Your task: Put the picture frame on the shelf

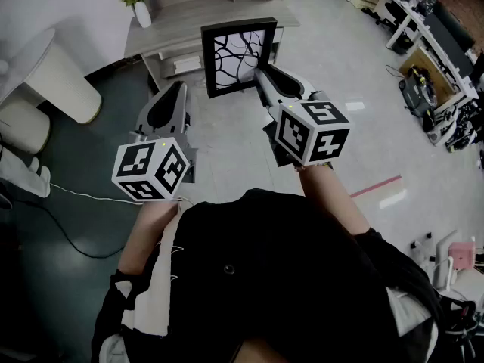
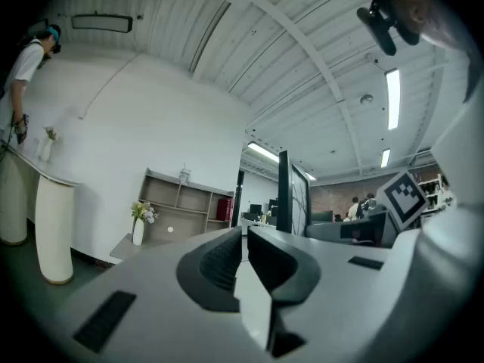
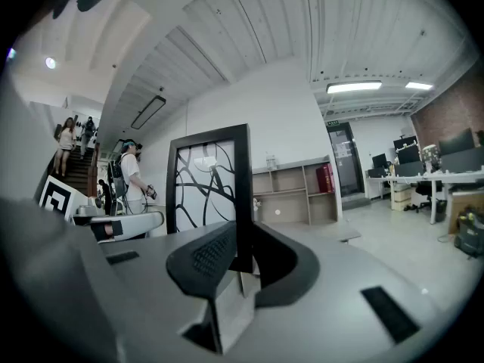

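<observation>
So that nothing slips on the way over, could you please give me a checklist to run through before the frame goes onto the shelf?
1. Grip on the picture frame: ok, the right gripper is closed on its edge.
2. Frame upright: ok, it stands vertical in the right gripper view.
3. Free left gripper: ok, nothing sits between its jaws.
4. Sight of the shelf: ok, it lies ahead, past the frame.
5. Landing spot free: cannot tell; a vase of flowers stands at the left end, and the frame hides part of the top.
6. Frame set down: not ok, it is held in the air.
</observation>
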Demonstrator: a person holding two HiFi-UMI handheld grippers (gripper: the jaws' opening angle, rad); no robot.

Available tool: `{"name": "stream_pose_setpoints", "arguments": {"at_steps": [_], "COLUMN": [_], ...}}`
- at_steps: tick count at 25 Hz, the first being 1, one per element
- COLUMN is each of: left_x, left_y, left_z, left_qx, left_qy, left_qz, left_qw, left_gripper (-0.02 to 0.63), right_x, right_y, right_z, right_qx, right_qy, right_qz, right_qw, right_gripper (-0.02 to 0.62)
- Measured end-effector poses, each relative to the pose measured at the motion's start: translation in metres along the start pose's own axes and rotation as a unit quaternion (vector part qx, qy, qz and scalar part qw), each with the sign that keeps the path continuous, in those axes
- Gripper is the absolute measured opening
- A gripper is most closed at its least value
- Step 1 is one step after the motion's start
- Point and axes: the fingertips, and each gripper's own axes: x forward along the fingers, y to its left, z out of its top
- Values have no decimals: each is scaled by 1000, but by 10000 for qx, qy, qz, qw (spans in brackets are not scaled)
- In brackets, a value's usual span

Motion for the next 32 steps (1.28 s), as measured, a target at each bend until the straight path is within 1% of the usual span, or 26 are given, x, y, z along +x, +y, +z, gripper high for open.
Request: {"name": "stream_pose_setpoints", "arguments": {"at_steps": [6,14,20,21,23,26,30,32], "left_x": [3,4,11,13,24,45,49,55], "left_y": [1,8,20,16,-9,-43,-60,-59], "left_z": [-2,-10,-21,-23,-28,-34,-55,-66], "left_qx": [-35,-128,-290,-333,-372,-338,-290,-310], "left_qy": [-20,-171,-206,-229,-255,-145,7,84], "left_qz": [39,217,479,501,527,575,694,688], "left_qw": [10000,9995,9982,9979,9976,9977,9972,9971], "left_gripper": [35,35,12,12,12,12,12,12], "right_x": [2,9,24,23,13,-2,-12,-7], "right_y": [-2,-6,-14,-20,-43,-80,-99,-105], "right_z": [0,-5,-18,-19,-19,-15,-38,-48], "right_qx": [-40,49,27,14,2,62,129,160], "right_qy": [-19,-83,26,47,69,110,260,338], "right_qz": [20,194,263,287,342,406,459,451], "right_qw": [10000,9998,9996,9996,9994,9991,9985,9983], "right_gripper": [74,74,74,74,74,74,74,74]}}
